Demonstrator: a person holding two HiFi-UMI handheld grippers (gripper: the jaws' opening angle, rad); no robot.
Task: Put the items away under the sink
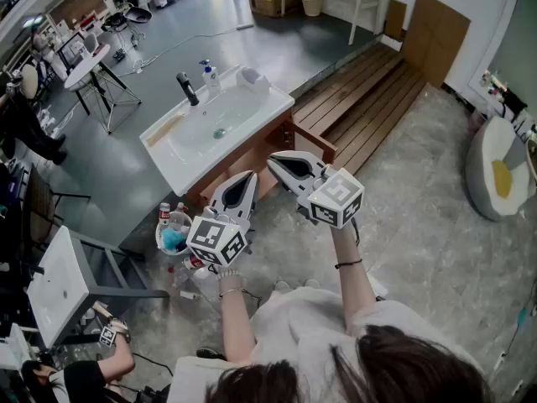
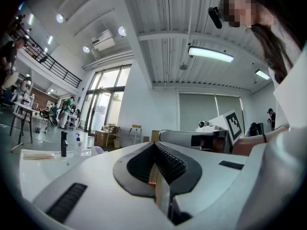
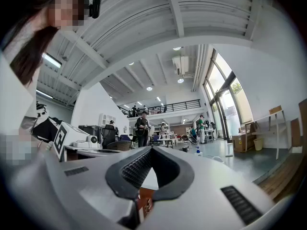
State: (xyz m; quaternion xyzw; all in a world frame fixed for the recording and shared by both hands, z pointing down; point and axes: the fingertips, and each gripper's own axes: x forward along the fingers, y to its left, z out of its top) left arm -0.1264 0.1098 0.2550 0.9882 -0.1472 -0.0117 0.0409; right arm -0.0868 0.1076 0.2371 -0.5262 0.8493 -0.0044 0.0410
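— Why held up in front of the sink, left tongs and right tongs?
— Likely just carried in. Pressed together, both, pinching nothing.
— Whereabouts of the items?
— Down on the floor, bunched in a tub beside the cabinet; untouched.
— Cabinet door?
— Swung open, probably to take them.

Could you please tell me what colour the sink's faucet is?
The slim upright faucet is black, clearest in the head view.

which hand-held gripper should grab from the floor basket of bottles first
Left, probably: the left hand-held gripper hovers nearest the round pale basket of bottles; the right hand-held gripper is farther off.
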